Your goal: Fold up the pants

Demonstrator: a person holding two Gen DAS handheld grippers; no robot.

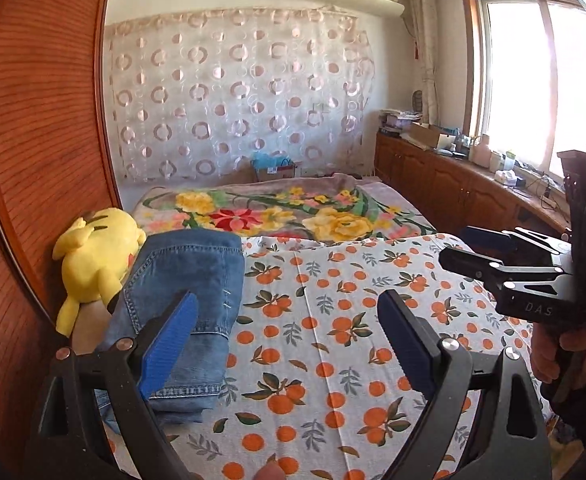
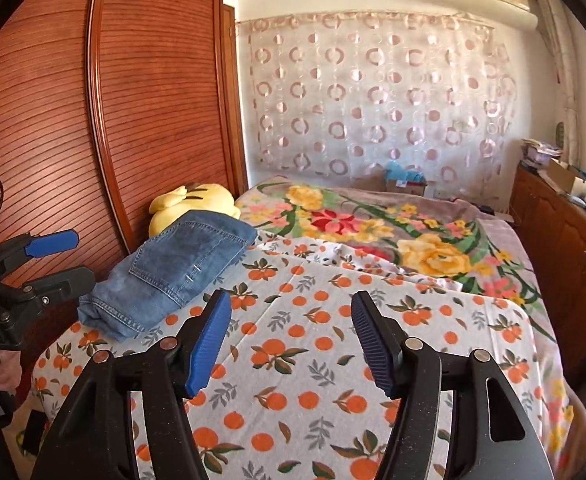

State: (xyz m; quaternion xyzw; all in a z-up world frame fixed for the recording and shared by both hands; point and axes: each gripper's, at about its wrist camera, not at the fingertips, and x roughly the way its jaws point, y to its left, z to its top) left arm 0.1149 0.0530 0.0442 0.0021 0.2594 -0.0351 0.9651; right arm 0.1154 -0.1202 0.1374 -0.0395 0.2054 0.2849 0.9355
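Nearest in the left wrist view, the left gripper (image 1: 287, 344) has its two blue-padded fingers (image 1: 169, 344) spread wide, with nothing between them and only the orange-print sheet (image 1: 333, 312) below. The left finger's pad overlaps the folded jeans (image 1: 185, 280) in the picture, but whether it touches them cannot be told.

In the right wrist view the right gripper (image 2: 291, 340) also stands with its fingers (image 2: 209, 340) apart, less widely, holding nothing and hanging over the same sheet. A hand (image 1: 553, 356) grips its handle at the right edge of the left view.

Just beyond the left gripper, the jeans lie as a compact folded bundle at the left edge of the bed, on the sheet and next to the wooden wardrobe (image 2: 153, 100). A yellow plush toy (image 1: 97, 252) lies against their far left side, touching them. Farther back a flowered blanket (image 2: 373, 220) covers the bed, then a curtain with circles (image 1: 237, 92) hangs on the far wall, with a window (image 1: 533, 80) to the right.
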